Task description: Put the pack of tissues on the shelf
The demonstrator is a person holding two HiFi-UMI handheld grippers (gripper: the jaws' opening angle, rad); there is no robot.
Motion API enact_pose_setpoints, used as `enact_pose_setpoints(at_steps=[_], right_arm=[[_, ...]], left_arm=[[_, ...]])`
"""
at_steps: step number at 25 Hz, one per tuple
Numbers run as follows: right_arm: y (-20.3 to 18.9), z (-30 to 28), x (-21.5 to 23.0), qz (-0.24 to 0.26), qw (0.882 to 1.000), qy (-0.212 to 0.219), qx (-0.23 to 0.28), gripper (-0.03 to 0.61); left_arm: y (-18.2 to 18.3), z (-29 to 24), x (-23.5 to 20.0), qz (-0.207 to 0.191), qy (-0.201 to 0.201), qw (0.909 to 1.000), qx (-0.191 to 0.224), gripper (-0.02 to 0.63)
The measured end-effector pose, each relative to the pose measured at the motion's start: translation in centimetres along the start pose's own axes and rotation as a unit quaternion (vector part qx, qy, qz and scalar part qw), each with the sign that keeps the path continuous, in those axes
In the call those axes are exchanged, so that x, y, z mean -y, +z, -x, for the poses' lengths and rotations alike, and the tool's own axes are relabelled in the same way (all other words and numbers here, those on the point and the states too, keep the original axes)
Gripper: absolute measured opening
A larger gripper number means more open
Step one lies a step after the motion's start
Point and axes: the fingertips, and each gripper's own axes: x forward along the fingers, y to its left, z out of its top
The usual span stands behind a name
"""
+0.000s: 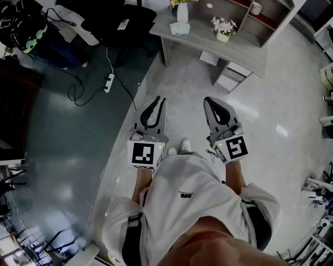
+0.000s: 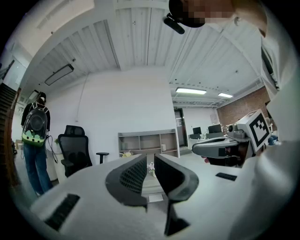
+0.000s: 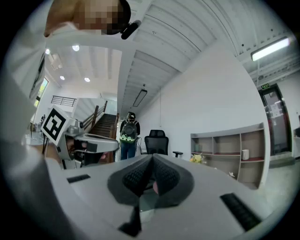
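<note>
Left gripper (image 1: 158,101) showed a narrow gap, nothing in it; right gripper (image 1: 209,101) was pinched together, empty. Pack of tissues (image 1: 179,28) sat on the table (image 1: 244,52) ahead (shirt print unreadable).

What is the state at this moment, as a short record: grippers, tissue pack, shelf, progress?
left gripper: jaws slightly apart, empty
right gripper: jaws together, empty
pack of tissues: on the table, beside a white vase
shelf: behind the table
progress: pack not yet picked up; both grippers held well short of the table
</note>
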Motion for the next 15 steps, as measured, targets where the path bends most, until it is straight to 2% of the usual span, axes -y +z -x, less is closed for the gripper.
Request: enact_pose_setpoints(at_steps=[15], right_arm=[[-1.4,-0.9,1.8,-0.006,0.999,0.038,-0.010,0.026]], left_arm=[[-0.9,-3.1,1.4,0.003,0.016,0.9998,-0.008,0.054]])
